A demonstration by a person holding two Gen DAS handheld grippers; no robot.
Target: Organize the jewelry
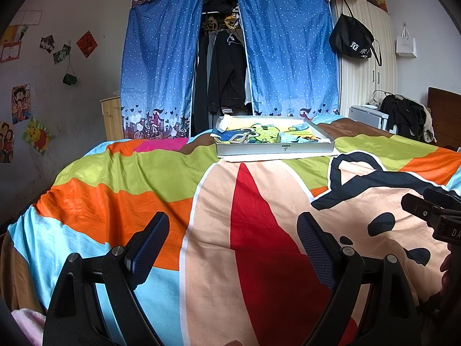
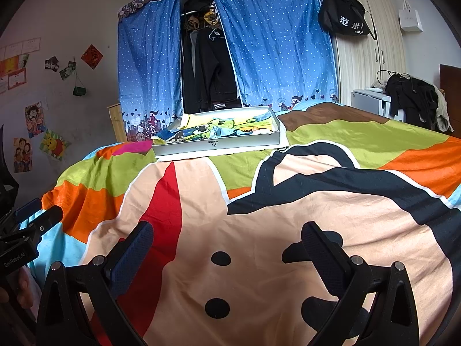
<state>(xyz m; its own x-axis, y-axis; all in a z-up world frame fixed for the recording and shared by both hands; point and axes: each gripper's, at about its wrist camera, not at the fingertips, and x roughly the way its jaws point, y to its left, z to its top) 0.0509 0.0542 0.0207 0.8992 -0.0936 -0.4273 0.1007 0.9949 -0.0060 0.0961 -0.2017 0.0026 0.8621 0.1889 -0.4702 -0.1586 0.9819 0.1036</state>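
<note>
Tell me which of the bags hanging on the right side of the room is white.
The small paper shopping bag on the bare wall, far right, is white. The large tote hanging on the pale cupboard is black with white characters.

A shallow white rectangular tray [image 1: 275, 147] sits flat on the bed's far side. Small jewelry pieces [image 1: 299, 138] lie jumbled inside, too small to identify.

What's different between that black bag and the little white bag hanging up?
The black bag is bigger, soft and slumped, with white lettering; the white bag is small, stiff and boxy. The black bag hangs on the pale wardrobe, the white bag on the bare wall. Both hang by their handles.
</note>
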